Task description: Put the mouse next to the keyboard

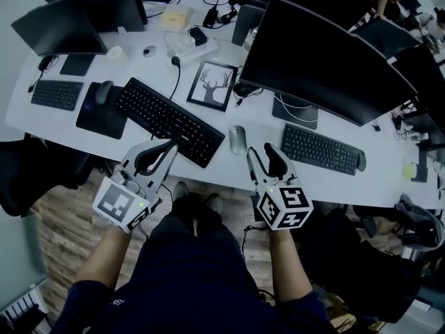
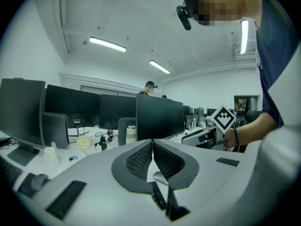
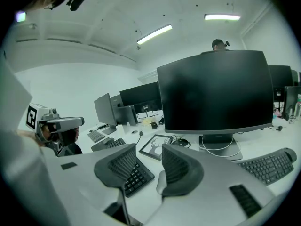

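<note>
A grey mouse (image 1: pixel 238 139) lies on the white desk (image 1: pixel 229 172), just past the right end of the black keyboard (image 1: pixel 169 120). My right gripper (image 1: pixel 259 148) hovers over the desk's front edge, just right of the mouse, open with nothing between its fingers. In the right gripper view the mouse (image 3: pixel 160 182) peeks out beside the right finger, and the keyboard (image 3: pixel 136 175) shows through the gap. My left gripper (image 1: pixel 172 145) is shut and empty, its tips over the keyboard's front edge. In the left gripper view the mouse (image 2: pixel 160 177) shows below the closed tips.
A large curved monitor (image 1: pixel 327 61) stands behind a second keyboard (image 1: pixel 320 150) on the right. A framed deer picture (image 1: pixel 212 84) lies behind the mouse. Another mouse on a black pad (image 1: pixel 103 91) and a small keyboard (image 1: pixel 57 94) sit at the left. Office chairs (image 1: pixel 417 228) flank my legs.
</note>
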